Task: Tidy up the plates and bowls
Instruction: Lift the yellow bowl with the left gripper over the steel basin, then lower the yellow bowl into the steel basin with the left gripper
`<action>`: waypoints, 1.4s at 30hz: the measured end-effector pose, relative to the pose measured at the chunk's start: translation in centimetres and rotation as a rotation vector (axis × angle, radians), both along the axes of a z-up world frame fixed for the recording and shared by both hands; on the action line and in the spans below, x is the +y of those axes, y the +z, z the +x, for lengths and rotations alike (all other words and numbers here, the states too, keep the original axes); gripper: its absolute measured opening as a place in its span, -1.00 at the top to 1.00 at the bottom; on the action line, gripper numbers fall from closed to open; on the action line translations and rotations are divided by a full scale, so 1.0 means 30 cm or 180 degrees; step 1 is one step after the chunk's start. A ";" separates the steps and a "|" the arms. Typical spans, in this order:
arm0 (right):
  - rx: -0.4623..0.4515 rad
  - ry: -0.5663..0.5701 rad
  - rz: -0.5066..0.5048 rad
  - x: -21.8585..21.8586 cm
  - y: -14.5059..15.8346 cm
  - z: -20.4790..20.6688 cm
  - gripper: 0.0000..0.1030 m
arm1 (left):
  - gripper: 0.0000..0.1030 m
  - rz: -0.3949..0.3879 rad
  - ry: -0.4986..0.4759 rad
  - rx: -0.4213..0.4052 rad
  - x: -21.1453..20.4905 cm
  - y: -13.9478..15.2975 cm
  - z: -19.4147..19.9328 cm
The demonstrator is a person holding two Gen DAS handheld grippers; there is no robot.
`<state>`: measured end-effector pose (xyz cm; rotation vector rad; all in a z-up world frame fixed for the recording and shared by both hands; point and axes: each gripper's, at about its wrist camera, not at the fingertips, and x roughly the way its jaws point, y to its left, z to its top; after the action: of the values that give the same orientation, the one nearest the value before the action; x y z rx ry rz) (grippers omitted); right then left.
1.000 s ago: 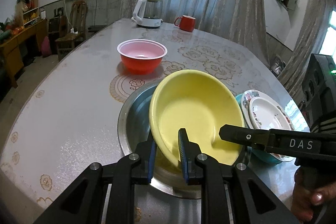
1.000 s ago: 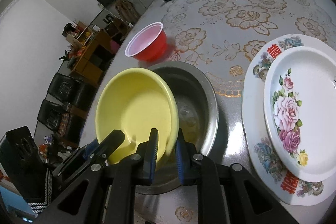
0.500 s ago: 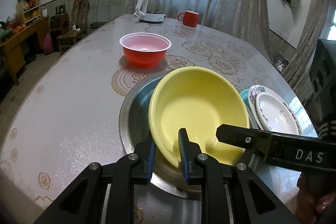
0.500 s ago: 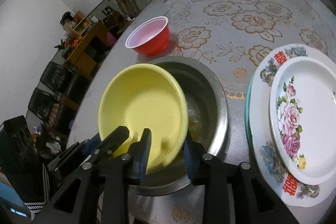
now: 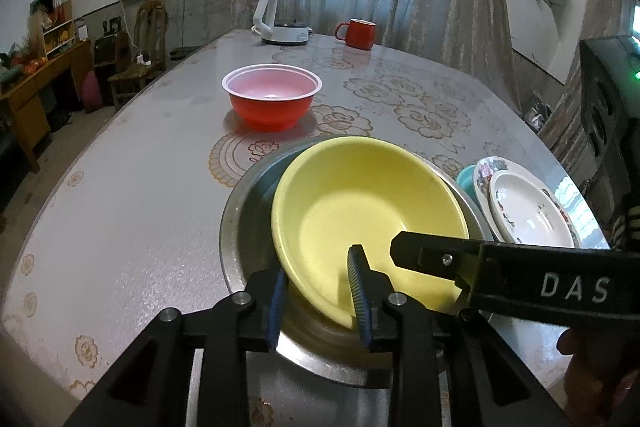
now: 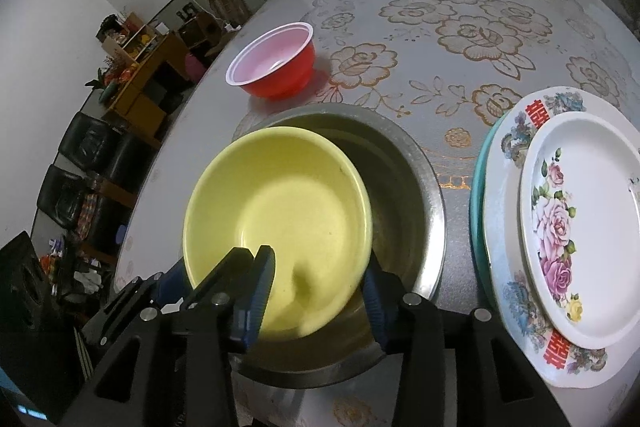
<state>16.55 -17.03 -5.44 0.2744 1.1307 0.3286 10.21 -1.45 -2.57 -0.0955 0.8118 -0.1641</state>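
Lacquered tabletop (image 5: 132, 211) with a gold floral pattern is seen in both wrist views. In the left wrist view, a red bowl (image 5: 272, 98) is placed upright at eleven o'clock from the steel basin (image 5: 236, 227), near it but apart. Beyond, at twelve o'clock, a white kettle (image 5: 283, 14) and a red mug (image 5: 358, 33) are set at the far edge.

A yellow bowl (image 5: 372, 223) is found tilted inside the steel basin, leaning toward its left wall. The left gripper (image 5: 318, 297) is positioned at the bowl's near rim: its jaws have just been opening and are parted narrowly, the rim passing between them; the right pad is seen clear of the wall, while contact at the left pad cannot be told.

The right gripper (image 6: 318, 291) is placed over the same rim at six o'clock. Its jaws have just been opening and stand moderately wide, the bowl's wall between the pads without being pressed.

At three o'clock from the basin, a stack of plates (image 6: 516, 211) is laid flat, a rose-patterned plate (image 6: 580, 227) uppermost, a teal edge showing beneath.
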 end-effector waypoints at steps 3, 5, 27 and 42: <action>0.0002 -0.0043 0.0039 -0.011 0.007 -0.002 0.16 | 0.43 -0.0006 -0.0028 0.0016 -0.003 -0.006 0.002; 0.0006 -0.0074 0.0072 -0.021 0.013 0.000 0.16 | 0.43 0.0012 -0.0036 0.0014 -0.009 -0.007 0.003; -0.0106 -0.0193 0.0085 -0.069 0.045 0.007 0.16 | 0.03 0.0019 -0.0111 -0.0031 -0.022 -0.001 0.012; -0.0363 -0.0214 -0.0090 -0.049 0.088 0.007 0.16 | -0.02 0.0055 -0.0074 -0.0014 -0.030 0.000 0.020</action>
<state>16.77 -18.49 -2.78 0.2650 1.0109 0.2654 10.81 -2.35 -2.58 -0.0696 0.8099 -0.1790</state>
